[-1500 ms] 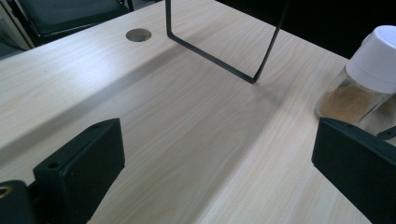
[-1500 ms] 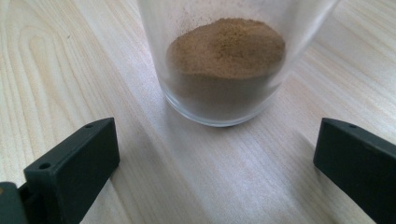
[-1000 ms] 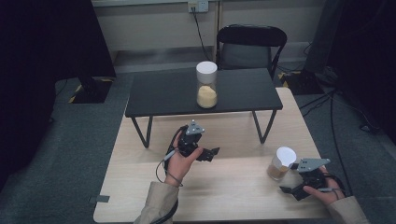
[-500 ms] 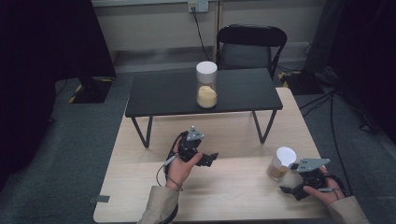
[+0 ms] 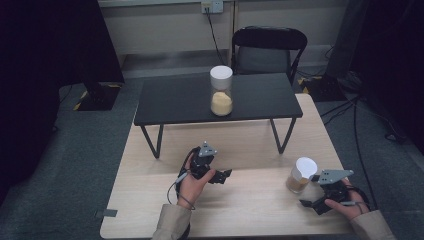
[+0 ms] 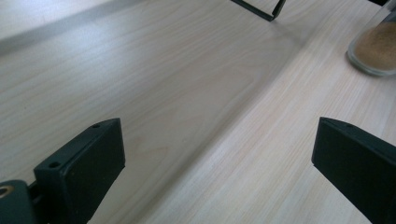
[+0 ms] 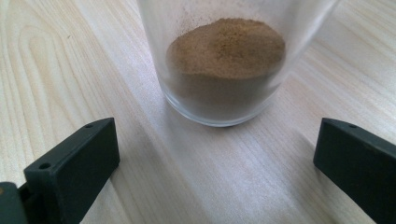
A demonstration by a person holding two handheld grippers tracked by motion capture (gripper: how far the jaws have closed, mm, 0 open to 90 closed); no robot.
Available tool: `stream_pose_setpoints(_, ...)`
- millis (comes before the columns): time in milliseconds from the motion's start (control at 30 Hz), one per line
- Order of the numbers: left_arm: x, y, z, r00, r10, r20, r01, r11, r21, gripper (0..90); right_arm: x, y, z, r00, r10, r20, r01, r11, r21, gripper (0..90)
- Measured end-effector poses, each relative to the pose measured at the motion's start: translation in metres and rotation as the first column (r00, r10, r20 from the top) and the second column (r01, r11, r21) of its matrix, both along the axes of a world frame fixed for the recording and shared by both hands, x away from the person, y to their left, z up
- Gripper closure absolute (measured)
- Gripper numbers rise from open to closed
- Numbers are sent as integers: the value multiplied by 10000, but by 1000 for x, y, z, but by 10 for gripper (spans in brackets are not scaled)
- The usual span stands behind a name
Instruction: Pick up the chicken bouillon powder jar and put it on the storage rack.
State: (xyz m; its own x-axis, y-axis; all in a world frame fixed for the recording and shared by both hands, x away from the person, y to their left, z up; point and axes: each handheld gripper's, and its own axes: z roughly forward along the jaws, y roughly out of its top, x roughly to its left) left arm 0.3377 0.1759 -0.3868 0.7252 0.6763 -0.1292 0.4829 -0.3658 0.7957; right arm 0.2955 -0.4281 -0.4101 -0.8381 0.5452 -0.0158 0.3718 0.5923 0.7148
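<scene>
Right gripper (image 5: 311,204): jaws spread wide, holding nothing, aimed at the jar (image 5: 301,175) just ahead of them, not touching. Left gripper (image 5: 223,175): jaws likewise wide and empty, over bare bench (image 5: 250,210) near the middle, pointed toward the same jar, which showed at the upper right corner of the left gripper view (image 6: 376,49). Jar: clear glass, upright on the bench's right side, white lid on top, filled about a third with brown powder (image 7: 226,46). Handling, by judgement: stiff and smooth-walled, so likely slippery between hard black jaws; breakable if knocked over or squeezed hard; moderate weight, carried low by the powder, which should help it stand steady. Best hold: across the glass body at mid-height or a little lower, jaws square to the wall, above the rounded base; the lid is a poorer place, since whether it is fixed tight cannot be told. Beyond: a low black table (image 5: 220,100) standing on the bench's far half, carrying a second jar (image 5: 221,91), taller, white-lidded, with pale yellow powder. Behind that, a black chair (image 5: 268,47) on grey floor.
</scene>
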Motion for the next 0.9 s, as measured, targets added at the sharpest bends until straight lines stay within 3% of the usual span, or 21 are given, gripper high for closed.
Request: stream_pose_setpoints(900, -9, 5, -23, 9993, -139, -339, 143, 9998, 100, 20, 0, 0, 0, 10000, -2, -1, 2, 10000, 0, 0)
